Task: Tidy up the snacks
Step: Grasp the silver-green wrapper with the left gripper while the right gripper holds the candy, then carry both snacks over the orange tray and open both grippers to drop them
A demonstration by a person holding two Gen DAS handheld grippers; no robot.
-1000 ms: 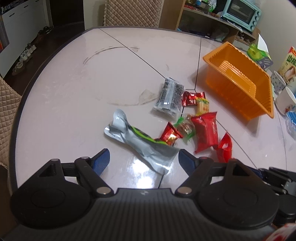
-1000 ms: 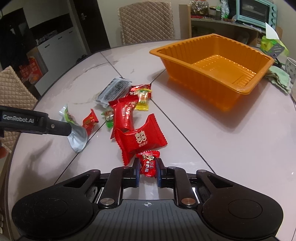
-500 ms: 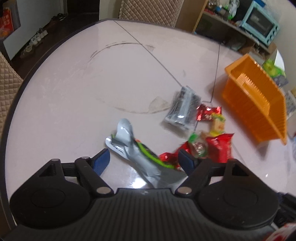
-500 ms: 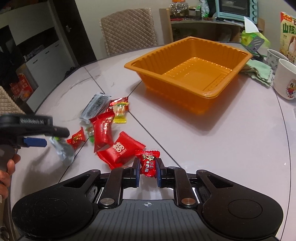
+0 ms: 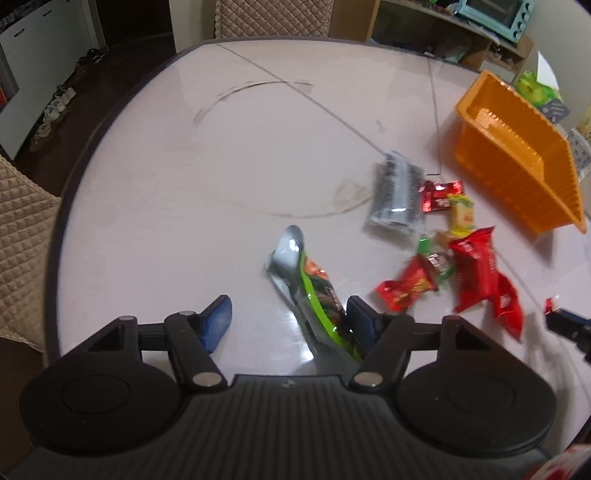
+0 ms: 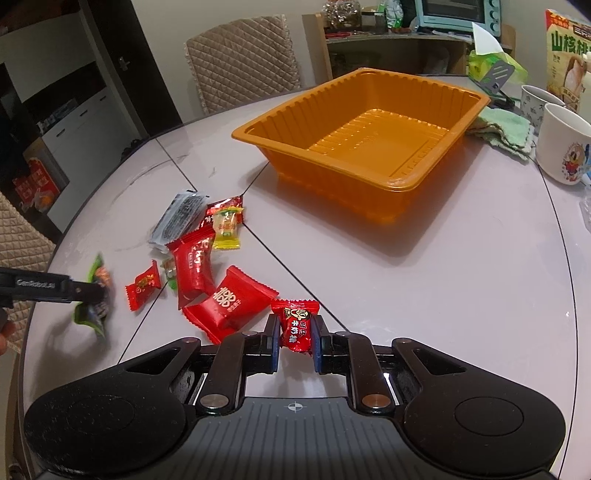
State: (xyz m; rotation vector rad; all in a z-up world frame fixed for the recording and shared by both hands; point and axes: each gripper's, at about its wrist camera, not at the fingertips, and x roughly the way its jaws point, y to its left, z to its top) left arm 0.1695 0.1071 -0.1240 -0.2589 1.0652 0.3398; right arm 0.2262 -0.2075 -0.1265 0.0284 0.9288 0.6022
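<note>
A pale round table (image 6: 461, 266) with dark seams holds an empty orange tray (image 6: 369, 122) near scattered snacks; quilted chairs (image 6: 240, 55) and a teal oven (image 6: 458, 13) stand behind. The right gripper (image 6: 294, 338) pinches a red candy (image 6: 295, 323). The left gripper (image 5: 288, 319), fingers spread, straddles a green-and-silver packet (image 5: 314, 291) (touching its right finger). Motion blur obscures the packet's print.

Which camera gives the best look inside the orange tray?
The right wrist view: it looks down into the tray, showing its ribbed floor bare, all four walls and the full rim. The left wrist view catches the tray only at the frame's right side, mostly its outer wall, blurred.
</note>
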